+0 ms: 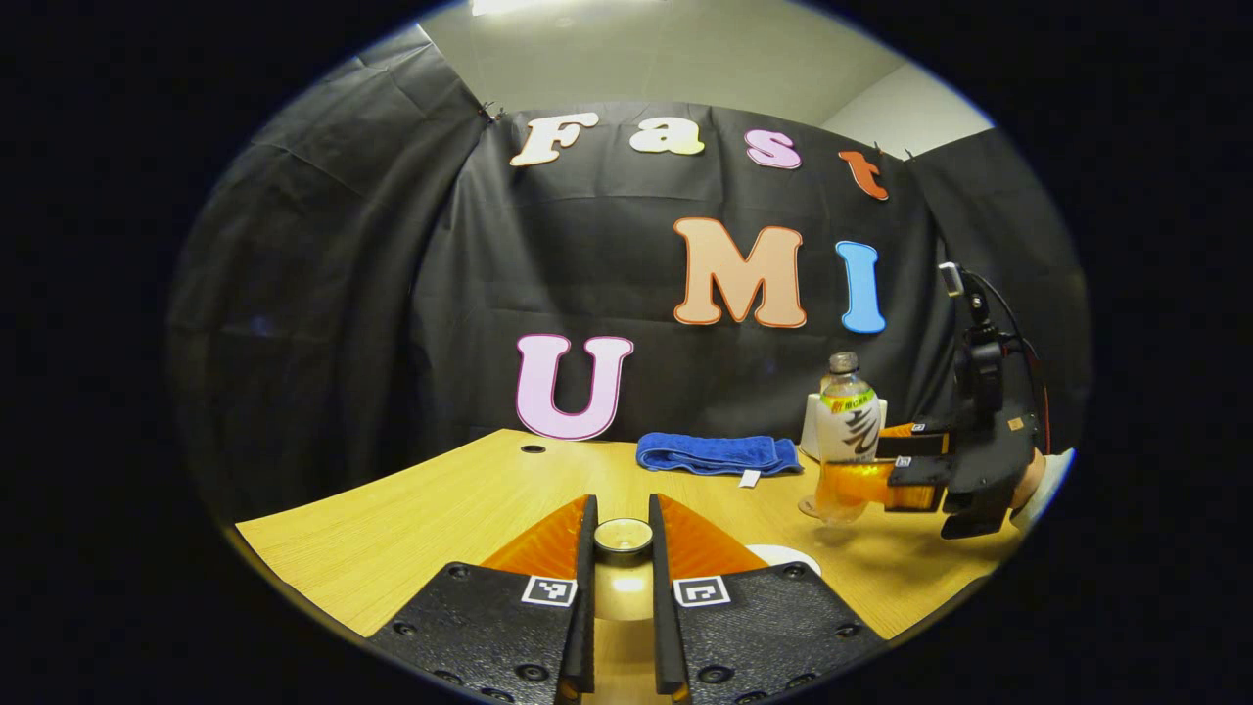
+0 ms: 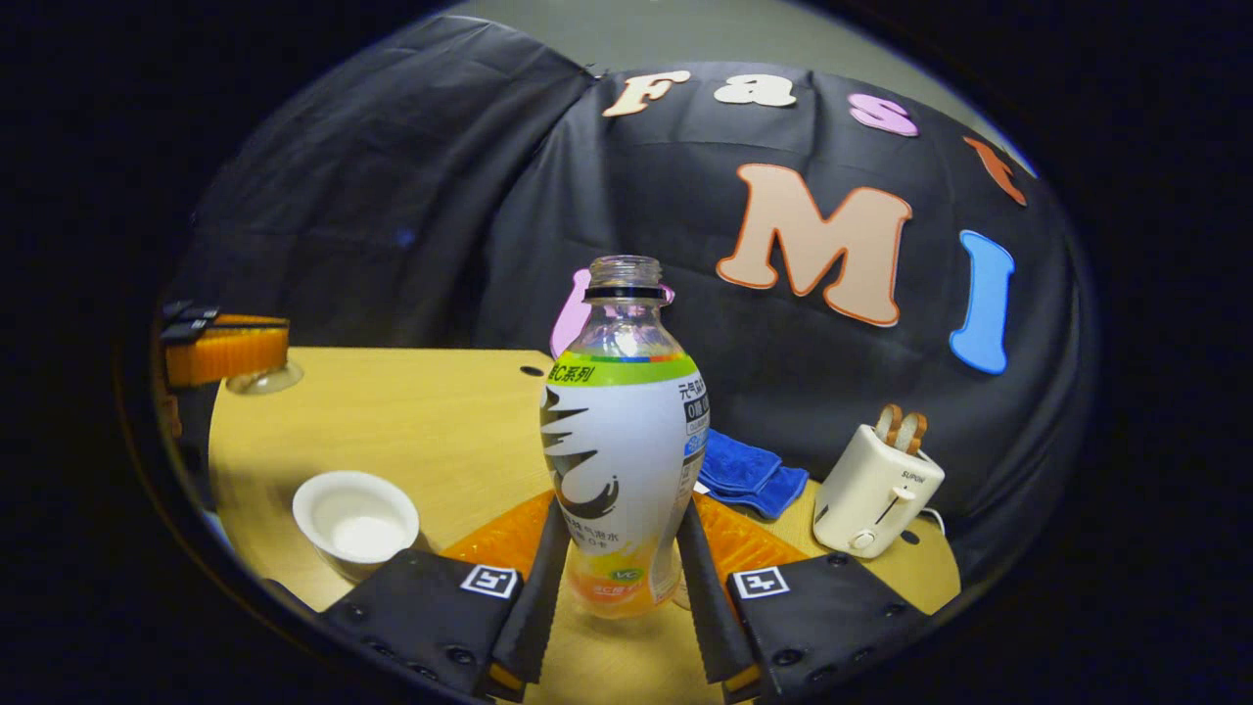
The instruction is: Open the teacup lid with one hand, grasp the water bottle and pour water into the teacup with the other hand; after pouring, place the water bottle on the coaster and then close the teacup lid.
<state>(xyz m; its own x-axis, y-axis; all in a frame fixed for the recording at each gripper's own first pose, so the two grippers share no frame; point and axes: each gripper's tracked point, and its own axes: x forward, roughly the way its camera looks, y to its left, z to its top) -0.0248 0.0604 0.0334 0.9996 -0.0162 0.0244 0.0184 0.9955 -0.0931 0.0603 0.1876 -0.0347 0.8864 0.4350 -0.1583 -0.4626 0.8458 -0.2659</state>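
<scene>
the left gripper (image 1: 623,548) has its jaws closed on the teacup lid (image 1: 623,536), held above the surface (image 1: 411,519). the right gripper (image 2: 621,568) has its jaws clamped on the lower body of the uncapped water bottle (image 2: 625,441), upright between them. the open teacup (image 2: 354,516) sits left of those jaws.

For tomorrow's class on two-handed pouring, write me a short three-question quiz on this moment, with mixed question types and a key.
1. True or false: the teacup is covered.
2. What does the right gripper hold? A) towel B) water bottle C) toaster
3. Fill in: the left gripper holds the teacup ___.

Key: 1 false, it stands open on the table; 2 B, upright and uncapped; 3 lid, lifted off the cup.
</scene>
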